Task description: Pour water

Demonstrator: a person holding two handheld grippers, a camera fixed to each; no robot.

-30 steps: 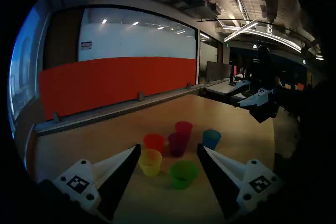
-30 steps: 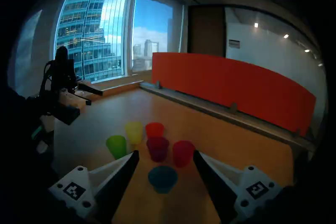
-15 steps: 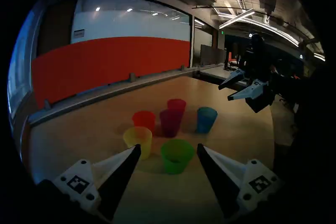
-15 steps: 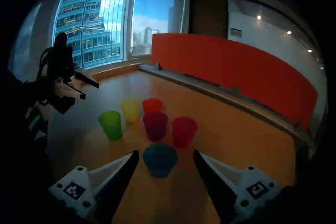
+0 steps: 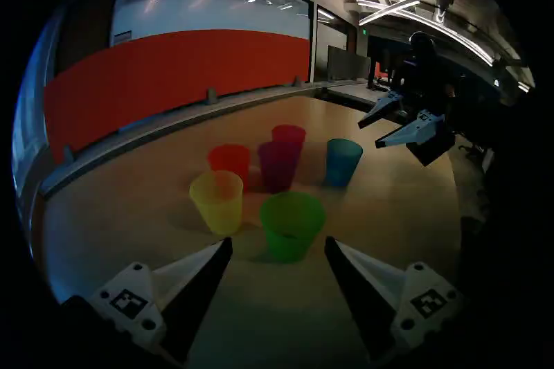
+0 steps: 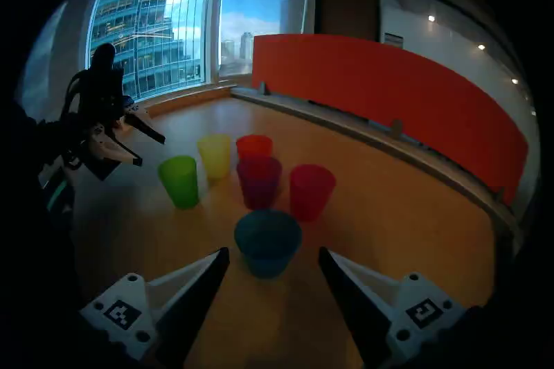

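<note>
Left gripper (image 5: 277, 244): fingers gaping wide, empty, facing green cup (image 5: 292, 222). Right gripper (image 6: 273, 253): likewise, facing blue cup (image 6: 267, 236). Advisable: centring one cup between fingers, closing gently mid-wall.

green cup (image 5: 292, 223), yellow cup (image 5: 217, 201), orange cup (image 5: 229, 161), purple cup (image 5: 278, 165), red cup (image 5: 288, 136), teal cup (image 5: 343, 161), table (image 5: 124, 220) looked light wood, divider (image 5: 173, 71) was orange-red

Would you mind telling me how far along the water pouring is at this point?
Nothing looks done: all six cups stand upright on the table. In hand: the left gripper faces the green cup, the right gripper the blue cup, both open and empty. Grasping, lifting and pouring are left.
</note>
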